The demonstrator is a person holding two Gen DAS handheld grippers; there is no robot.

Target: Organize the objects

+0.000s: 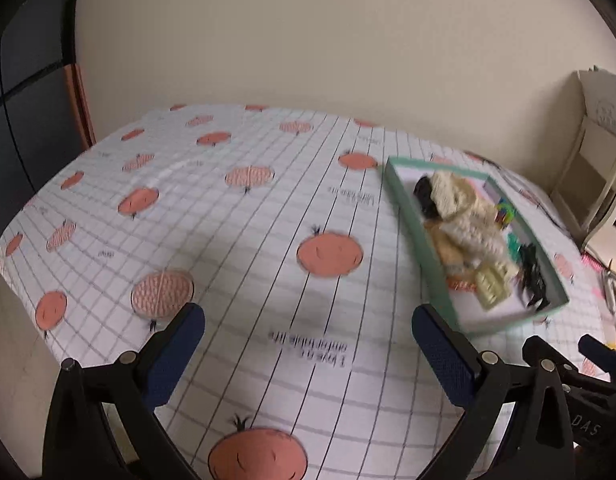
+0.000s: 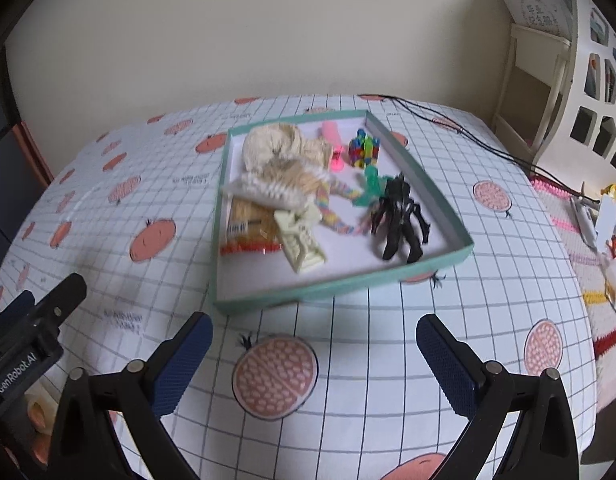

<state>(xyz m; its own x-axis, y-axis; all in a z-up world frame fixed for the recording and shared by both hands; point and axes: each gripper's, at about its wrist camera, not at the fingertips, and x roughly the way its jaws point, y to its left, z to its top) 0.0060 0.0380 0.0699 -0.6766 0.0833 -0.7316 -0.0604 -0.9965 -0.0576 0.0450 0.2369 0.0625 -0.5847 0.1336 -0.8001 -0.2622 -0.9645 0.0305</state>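
Note:
A shallow teal-rimmed box point(image 2: 461, 249) lies on the tablecloth and holds several small things: cream knitted pieces point(image 2: 274, 146), a snack packet point(image 2: 248, 224), a cream hair clip point(image 2: 302, 242), a black claw clip point(image 2: 399, 216), a braided band point(image 2: 327, 208), a green clip point(image 2: 371, 184), a multicoloured toy point(image 2: 363, 148) and a pink item point(image 2: 331, 132). My right gripper point(image 2: 313, 358) hovers open just in front of the box. The same box point(image 1: 405, 200) sits to the right of my left gripper point(image 1: 308, 348), which is open over bare cloth. Nothing lies between either pair of fingers.
The table carries a checked cloth with orange fruit prints point(image 1: 329, 254). A black cable point(image 2: 459, 130) runs across its far right corner. A white shelf unit point(image 2: 547, 80) stands at the right, with clutter point(image 2: 603, 216) on a patterned surface beside the table. A wall rises behind.

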